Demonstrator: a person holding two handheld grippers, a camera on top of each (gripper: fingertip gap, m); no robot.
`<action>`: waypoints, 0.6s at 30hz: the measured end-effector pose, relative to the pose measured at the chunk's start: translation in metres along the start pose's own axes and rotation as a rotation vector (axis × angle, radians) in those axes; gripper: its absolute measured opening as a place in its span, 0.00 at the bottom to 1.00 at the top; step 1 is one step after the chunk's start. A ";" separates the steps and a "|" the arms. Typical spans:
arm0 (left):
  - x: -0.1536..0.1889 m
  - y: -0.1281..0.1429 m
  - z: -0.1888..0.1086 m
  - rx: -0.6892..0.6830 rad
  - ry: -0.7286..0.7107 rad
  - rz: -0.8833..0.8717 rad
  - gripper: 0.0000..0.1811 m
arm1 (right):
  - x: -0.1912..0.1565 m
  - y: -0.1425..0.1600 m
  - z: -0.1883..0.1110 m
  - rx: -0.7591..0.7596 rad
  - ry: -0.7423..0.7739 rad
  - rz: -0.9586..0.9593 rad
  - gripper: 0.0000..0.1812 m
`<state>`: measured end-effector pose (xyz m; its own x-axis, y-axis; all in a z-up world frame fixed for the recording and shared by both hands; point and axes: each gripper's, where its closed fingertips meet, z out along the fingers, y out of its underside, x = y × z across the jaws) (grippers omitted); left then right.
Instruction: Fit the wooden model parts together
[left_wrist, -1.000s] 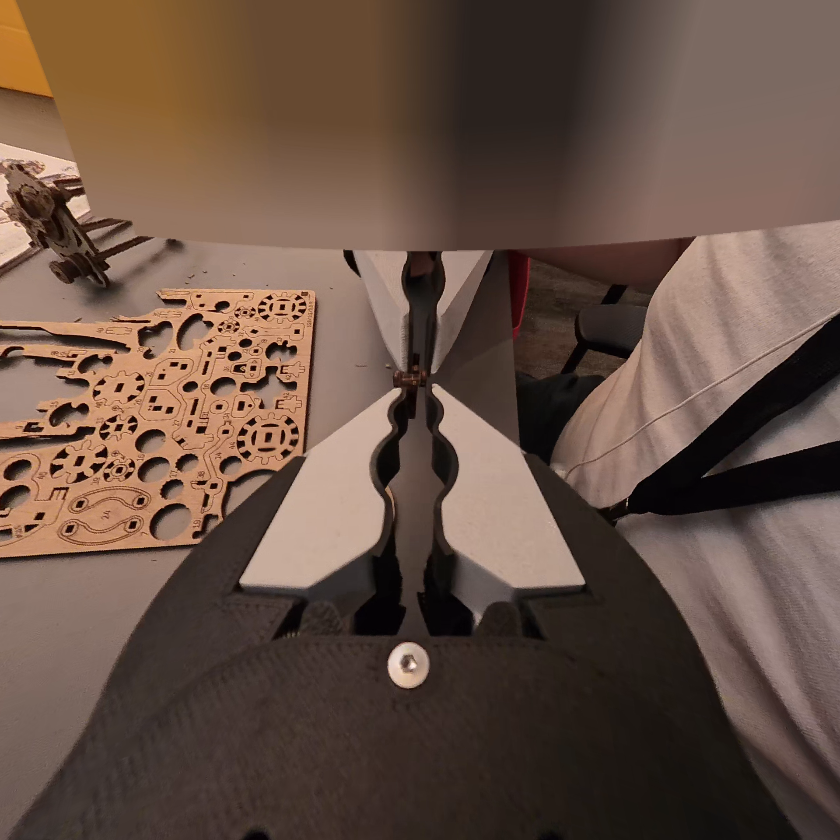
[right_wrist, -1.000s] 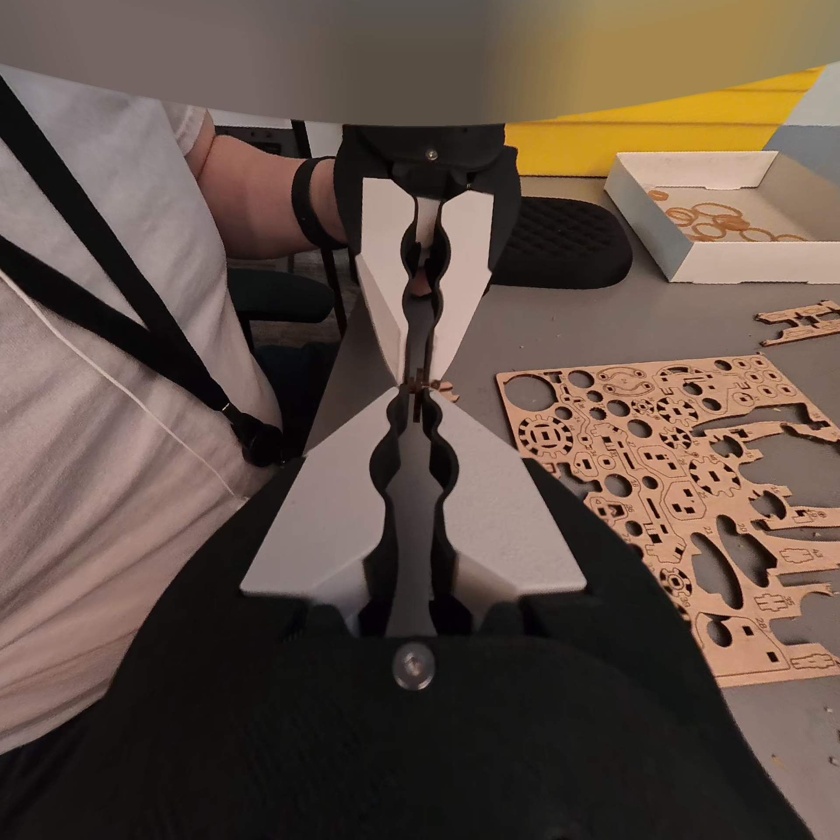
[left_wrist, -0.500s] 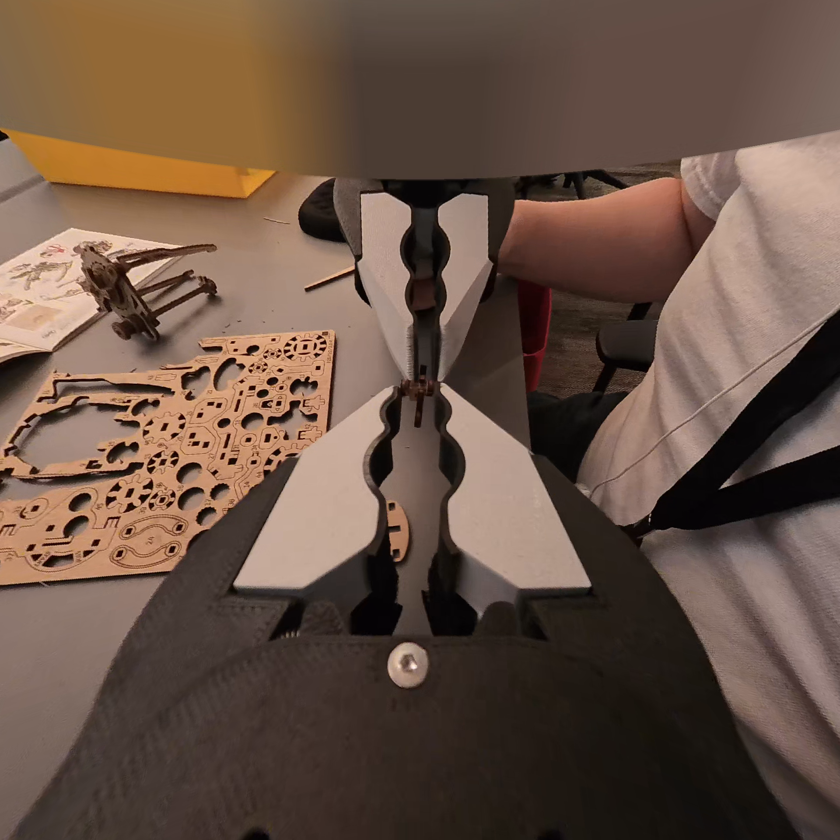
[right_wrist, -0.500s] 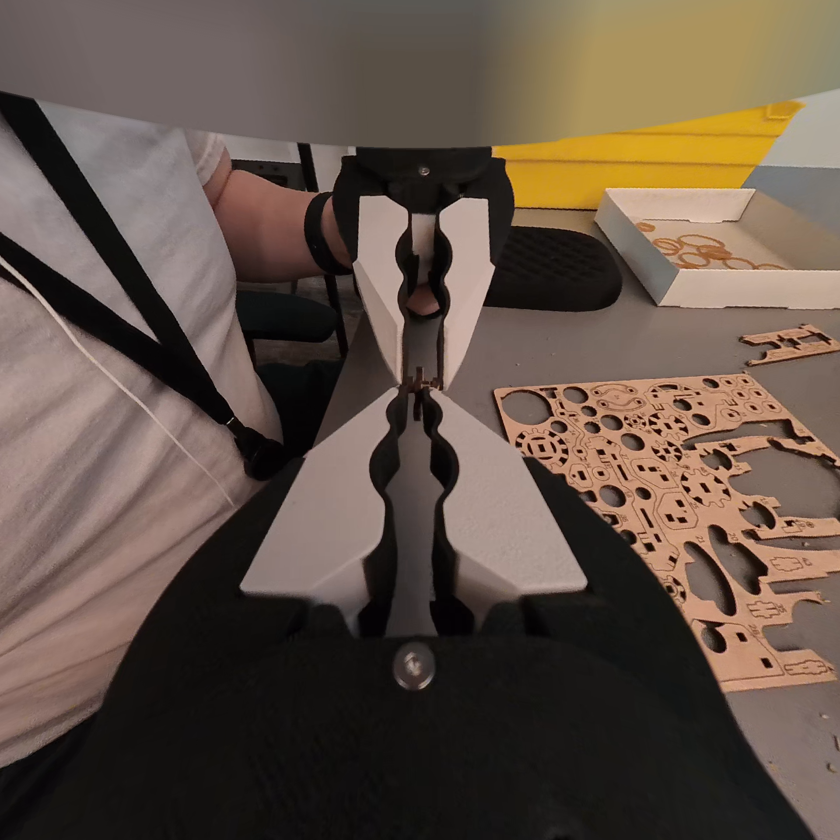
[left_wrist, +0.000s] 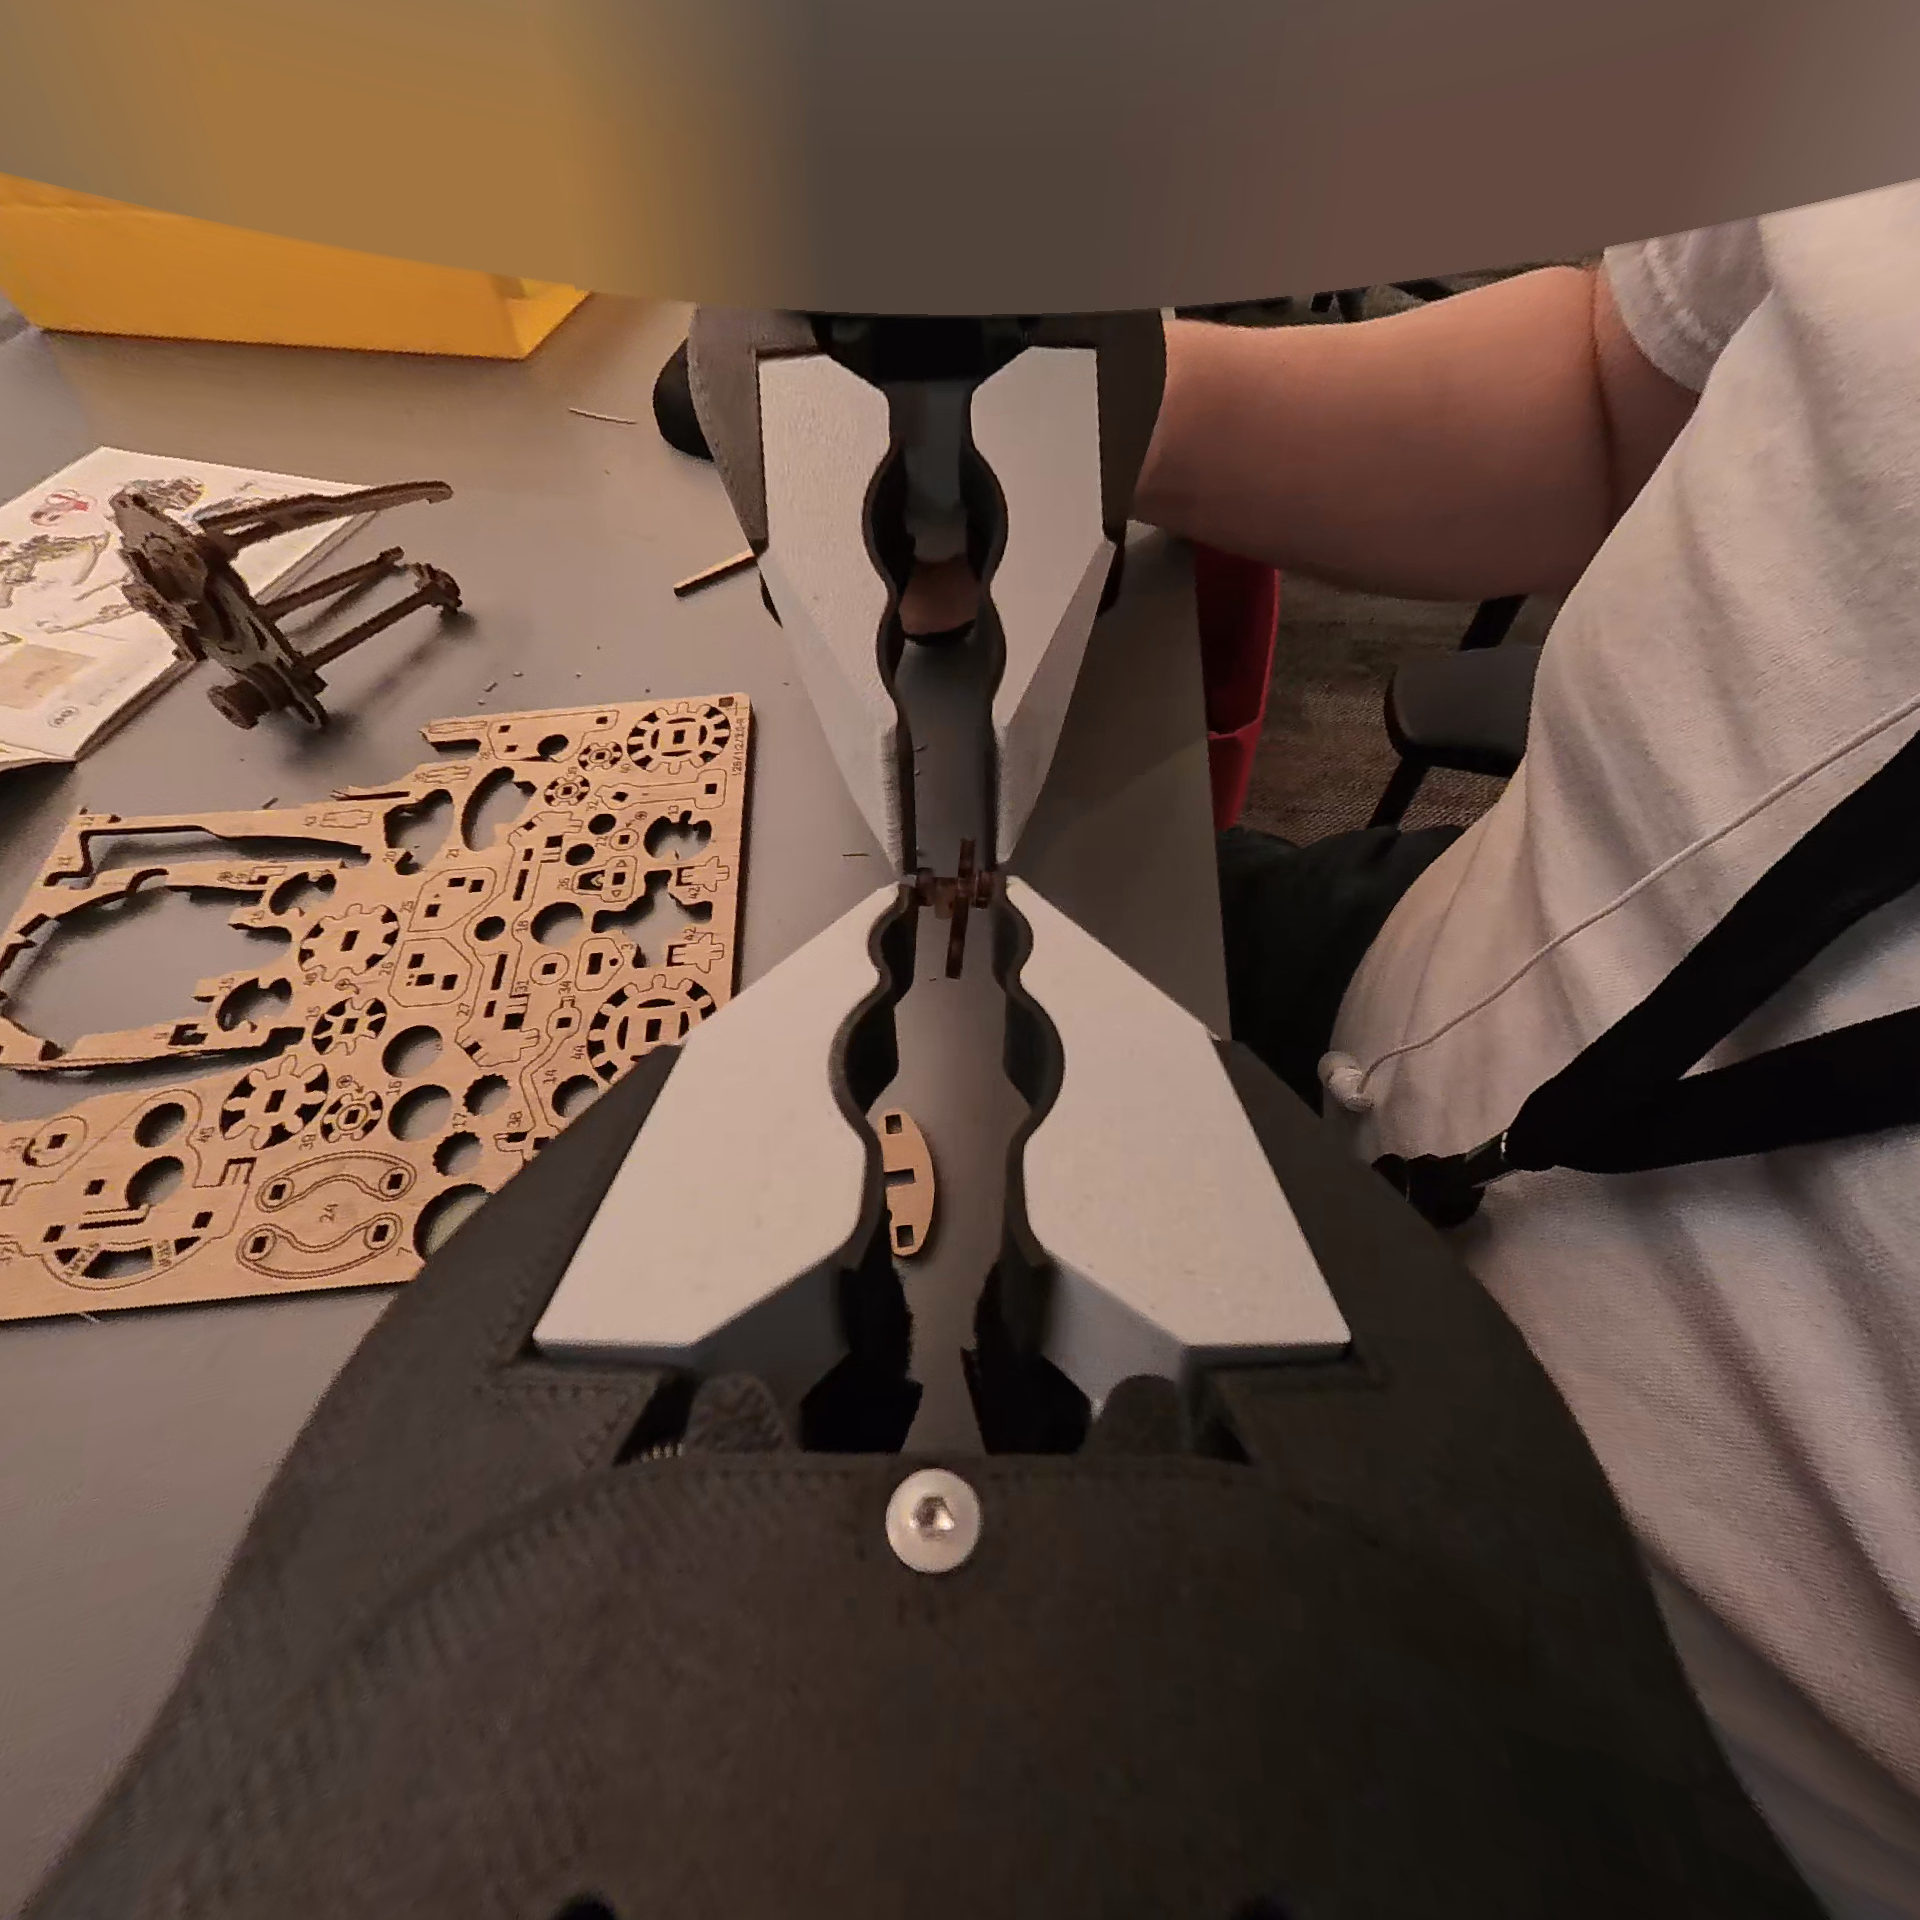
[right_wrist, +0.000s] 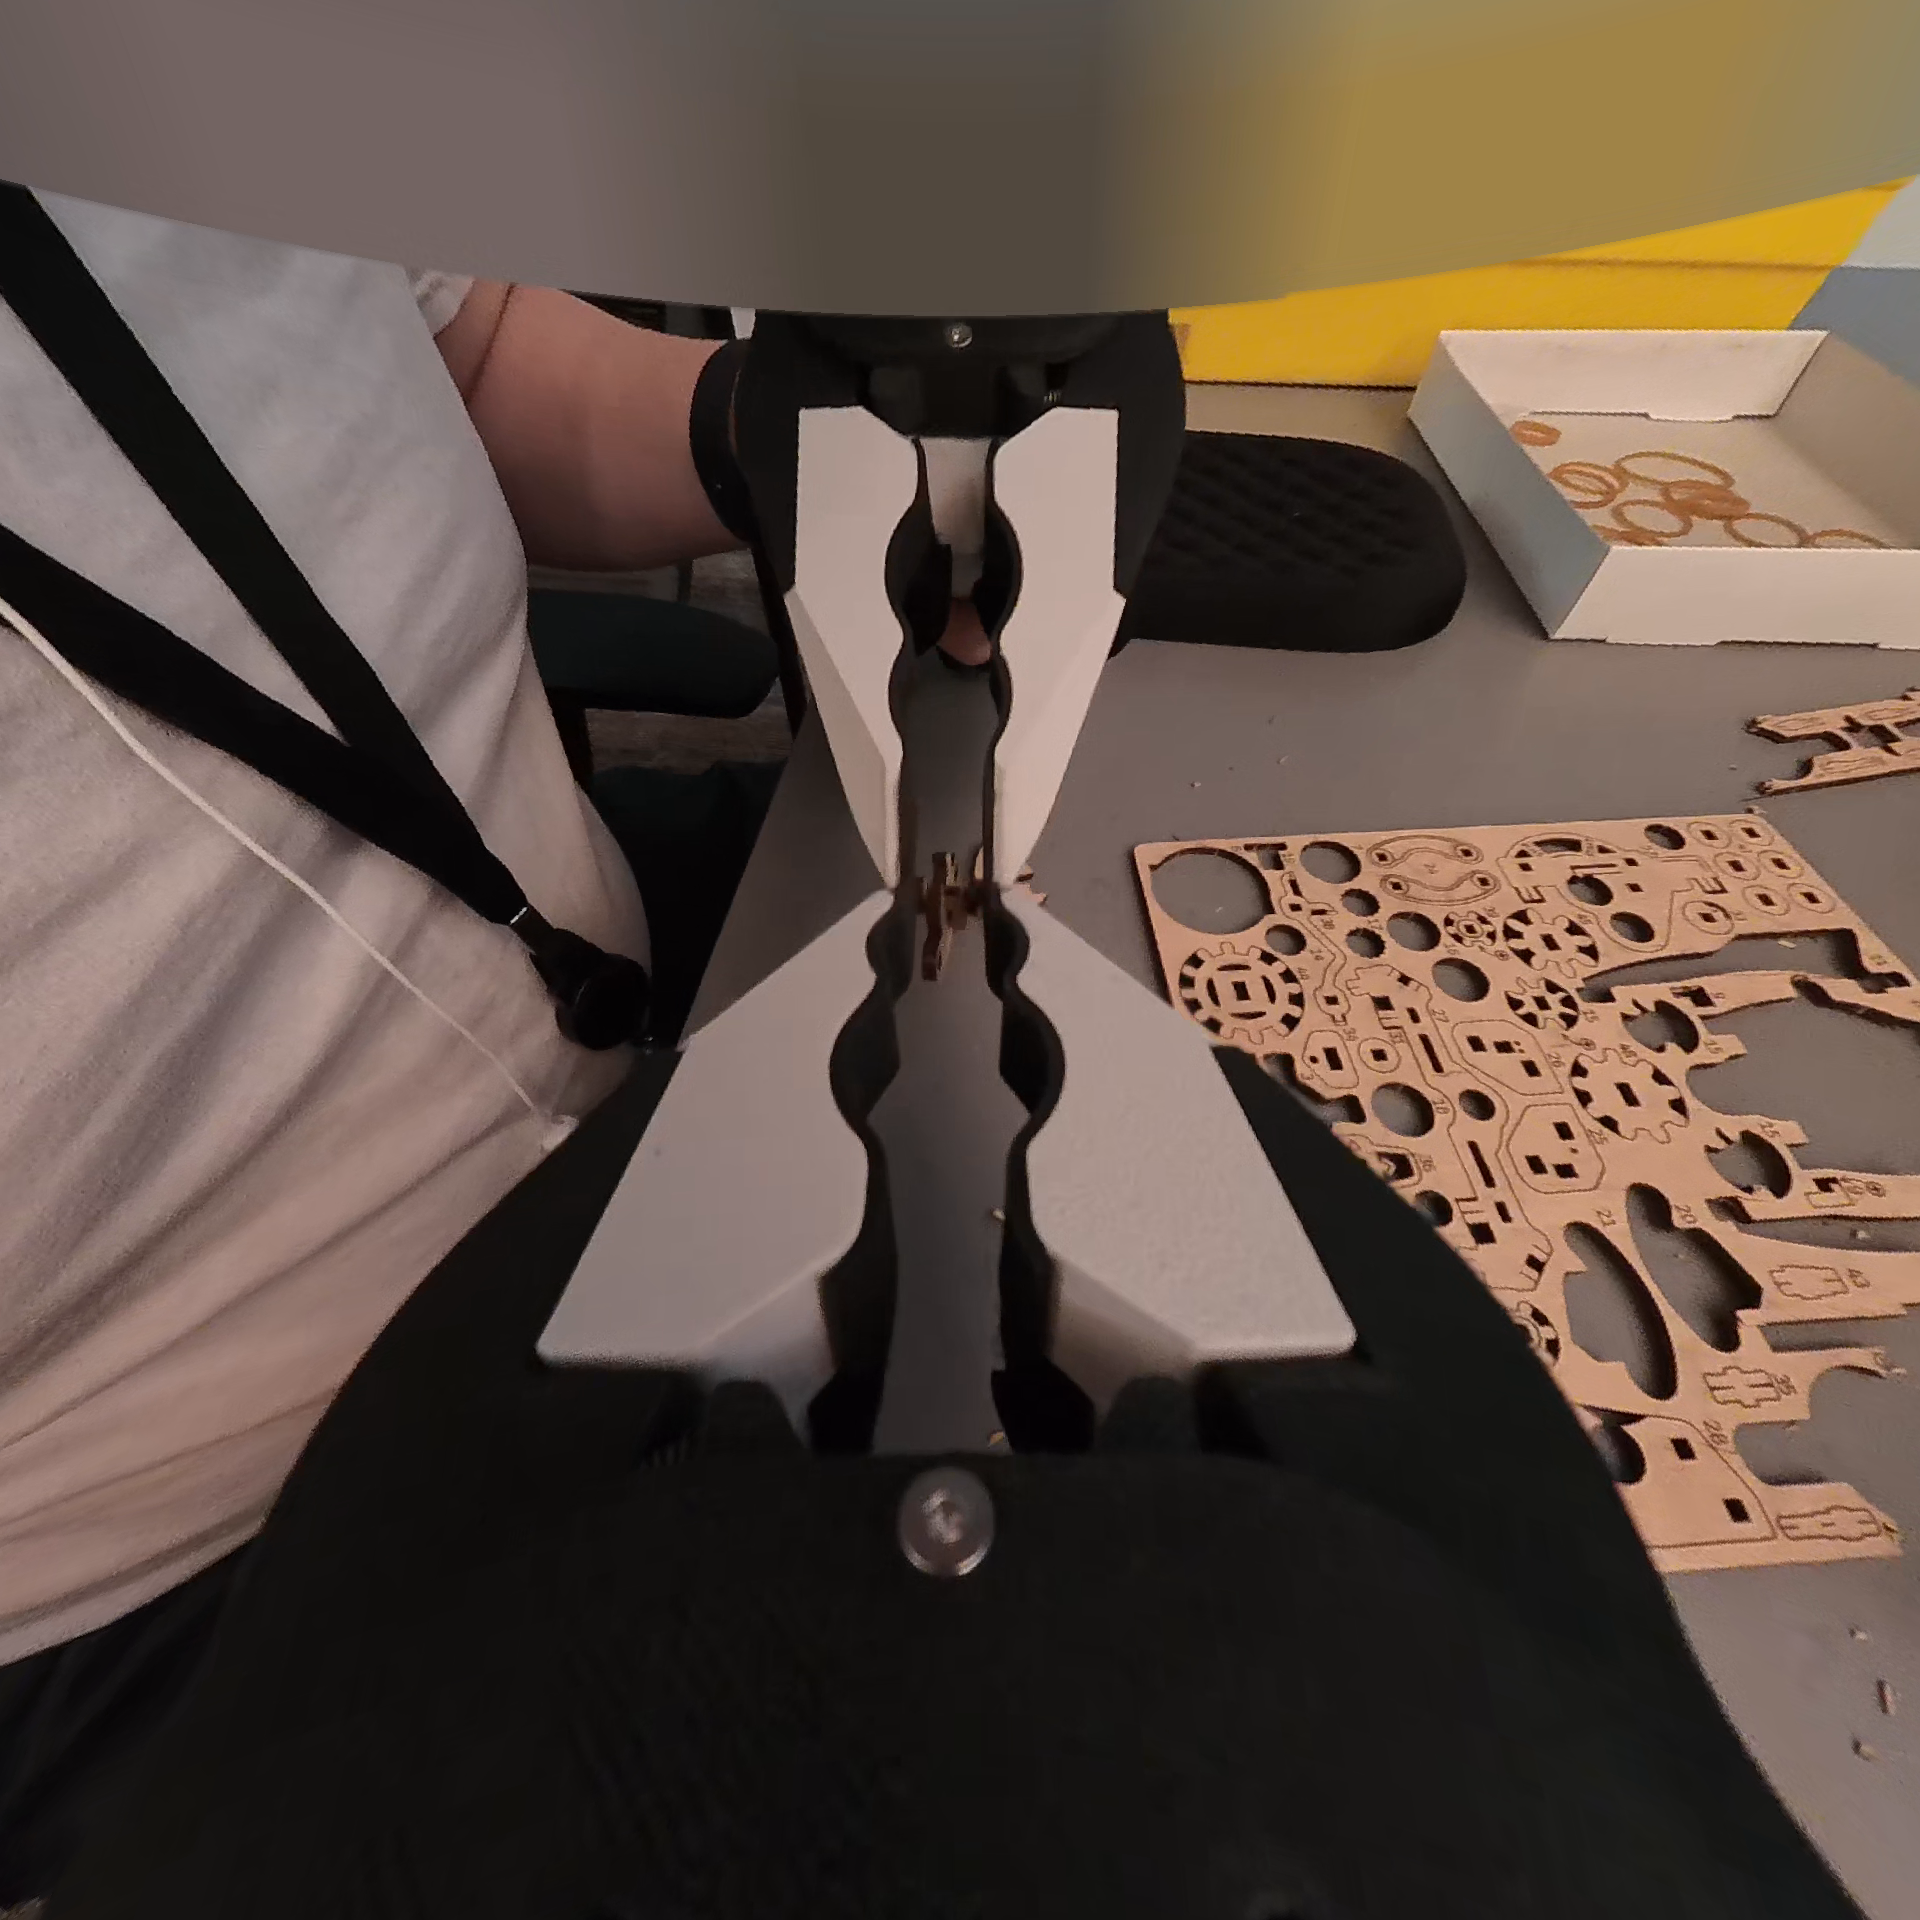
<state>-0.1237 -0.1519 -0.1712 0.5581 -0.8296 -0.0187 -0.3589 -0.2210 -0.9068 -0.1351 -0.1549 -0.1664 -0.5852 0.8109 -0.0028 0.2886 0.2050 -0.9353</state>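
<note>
A small dark wooden pin-and-gear assembly (left_wrist: 951, 894) hangs in the air above the grey table's near edge; it also shows in the right wrist view (right_wrist: 943, 909). My left gripper (left_wrist: 953, 906) and my right gripper (right_wrist: 948, 906) meet tip to tip, and both pinch this assembly with jaws a narrow gap apart. The right gripper (left_wrist: 948, 864) points at me from above in the left wrist view. The left gripper (right_wrist: 943, 871) does the same in the right wrist view. A punched plywood parts sheet (left_wrist: 364, 997) lies flat on the table and also shows in the right wrist view (right_wrist: 1558, 1091).
A loose curved wooden piece (left_wrist: 906, 1184) lies under the left gripper. A part-built dark model (left_wrist: 218, 613) stands on a booklet (left_wrist: 62, 623). A white box of rings (right_wrist: 1662, 520), a black mesh pad (right_wrist: 1299, 540) and wooden offcuts (right_wrist: 1849, 748) lie beyond. A person's torso (left_wrist: 1662, 1039) is close. Only a small space, under 4 cm, lies between the two pairs of fingers. The part-built dark model (left_wrist: 218, 613) is about equally far from each gripper, around 20 cm.
Both grippers' jaws stand a little wider apart than a second ago. The held assembly now shows as a wider cross shape. The left view has tilted up, showing more of the table.
</note>
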 end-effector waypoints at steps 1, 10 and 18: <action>0.000 0.000 0.000 0.000 0.000 0.000 0.07 | 0.000 0.001 0.000 -0.005 -0.002 -0.001 0.06; 0.005 -0.001 0.000 0.010 0.034 0.002 0.07 | -0.005 0.001 0.000 0.008 -0.054 0.020 0.04; 0.006 -0.005 -0.003 0.037 0.055 -0.011 0.07 | -0.005 -0.003 -0.004 0.046 -0.058 0.022 0.04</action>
<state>-0.1208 -0.1573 -0.1657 0.5194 -0.8544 0.0136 -0.3246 -0.2119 -0.9218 -0.1299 -0.1567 -0.1623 -0.6225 0.7814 -0.0427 0.2672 0.1609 -0.9501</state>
